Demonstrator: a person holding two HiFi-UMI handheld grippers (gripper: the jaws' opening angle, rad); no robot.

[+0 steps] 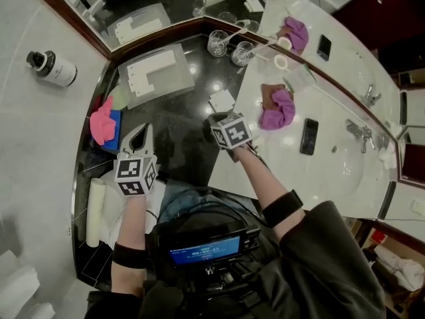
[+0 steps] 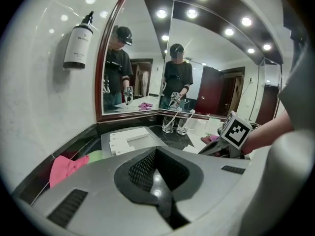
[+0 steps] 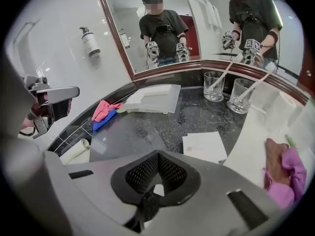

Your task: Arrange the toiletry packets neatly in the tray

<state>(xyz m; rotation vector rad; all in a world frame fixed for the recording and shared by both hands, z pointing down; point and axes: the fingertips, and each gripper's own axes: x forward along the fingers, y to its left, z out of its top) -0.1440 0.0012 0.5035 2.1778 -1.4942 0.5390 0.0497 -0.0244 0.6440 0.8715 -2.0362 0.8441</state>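
Head view: left gripper (image 1: 139, 133) and right gripper (image 1: 216, 119) hang over the dark bench (image 1: 179, 145); one toiletry packet (image 1: 222, 100) lies near the tray (image 1: 174, 78), outside it. Left gripper view: fingers clenched. Right gripper view: fingers clenched, toiletry packet just ahead.

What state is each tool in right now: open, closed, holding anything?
Left tool: closed, nothing in it.
Right tool: closed; cannot tell whether it holds anything.

A bathroom: mirrors (image 3: 133, 14) ahead of the right gripper (image 3: 153, 188), a washbasin (image 1: 339, 178) to its right, a wall-mounted soap bottle (image 3: 90, 41) to its left
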